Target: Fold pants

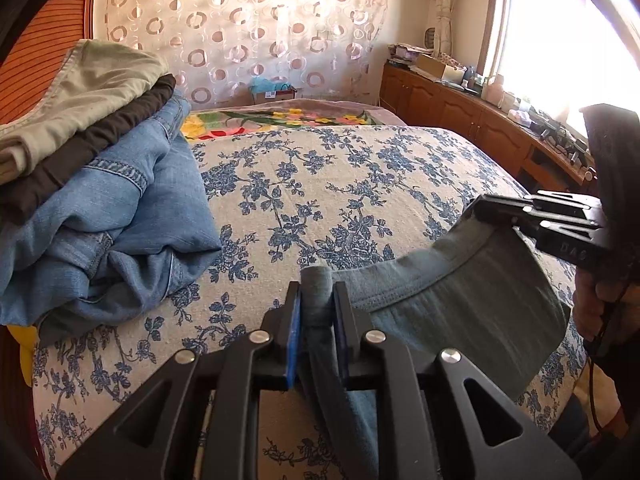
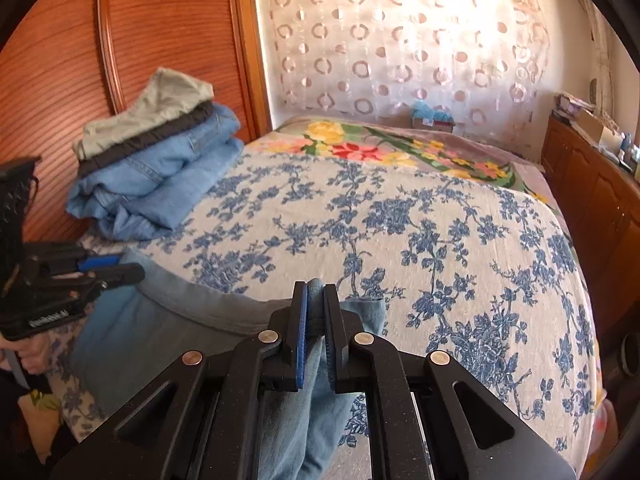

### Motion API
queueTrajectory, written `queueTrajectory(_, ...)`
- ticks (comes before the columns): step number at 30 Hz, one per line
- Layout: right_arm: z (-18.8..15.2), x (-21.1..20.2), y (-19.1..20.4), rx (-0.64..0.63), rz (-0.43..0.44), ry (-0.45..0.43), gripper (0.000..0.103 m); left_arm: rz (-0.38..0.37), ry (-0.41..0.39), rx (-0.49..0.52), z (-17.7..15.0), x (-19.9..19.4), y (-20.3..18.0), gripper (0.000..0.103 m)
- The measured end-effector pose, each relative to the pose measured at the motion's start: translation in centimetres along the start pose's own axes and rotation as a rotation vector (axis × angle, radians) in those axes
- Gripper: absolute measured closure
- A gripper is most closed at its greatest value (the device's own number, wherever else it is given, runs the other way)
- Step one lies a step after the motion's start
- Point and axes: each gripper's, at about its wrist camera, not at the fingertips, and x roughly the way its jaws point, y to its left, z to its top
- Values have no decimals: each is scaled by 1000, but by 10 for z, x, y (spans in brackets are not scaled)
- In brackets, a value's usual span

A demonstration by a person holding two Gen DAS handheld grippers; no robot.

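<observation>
Grey-blue pants [image 1: 460, 300] hang by their waistband between my two grippers above the near edge of the bed. My left gripper [image 1: 316, 300] is shut on one end of the waistband, with cloth bunched between its blue pads. At the right of the left wrist view my right gripper [image 1: 484, 208] pinches the other end. In the right wrist view the right gripper [image 2: 316, 304] is shut on a fold of the pants [image 2: 192, 320], and the left gripper [image 2: 128, 266] holds the waistband at the far left. The legs drop out of sight below.
A stack of folded clothes [image 1: 100, 184], jeans under dark and beige garments, lies at the bed's left by the wooden headboard [image 2: 160, 32]. The floral bedspread [image 2: 400, 220] stretches ahead. Wooden cabinets [image 1: 460, 116] with clutter line the right wall under a bright window.
</observation>
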Motion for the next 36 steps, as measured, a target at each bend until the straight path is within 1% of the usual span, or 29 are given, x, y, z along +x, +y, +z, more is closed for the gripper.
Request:
queueTrajectory(1,-1,1,-1,4,-4,10,95,6,8,-1,0,0,0,83)
queueTrajectory(3,-4,-3,-5,27,9,1,86,21,11,5,-2,-2,0,77)
queueTrajectory(5,-8,-10,-8,45,26,-4,84,29,8,16,-4,-5,-1,65)
queueTrajectory(6,-10,-15,-8,44,27,-7,84,29,5,18,-4,-7,-2,62)
queueTrajectory(7,-12,-18,-7,40,25,-10,83,26,1,19,-5,-9,-2,60)
queueTrajectory(9,-16,-26,-4,26,23,-13,81,16,1,19,-8,-12,-2,58)
queueTrajectory(12,-27,-38,0,14,20,-16,74,12,-7,19,-14,-18,-5,44)
queueTrajectory(13,-30,-40,1,15,20,-17,70,7,-10,19,-16,-20,-6,39)
queueTrajectory(14,-34,-43,2,17,24,-16,65,-5,-8,20,-18,-21,-7,39)
queueTrajectory(16,-42,-48,3,20,35,-12,64,-19,8,24,-23,-20,-10,39)
queueTrajectory(23,-65,-61,9,-1,40,16,63,-13,42,33,-39,-15,-17,39)
queueTrajectory(29,-82,-72,6,34,55,33,63,-1,57,40,-49,-12,-19,39)
queueTrajectory(36,-93,-73,6,47,66,58,72,-5,60,29,-53,-10,-17,38)
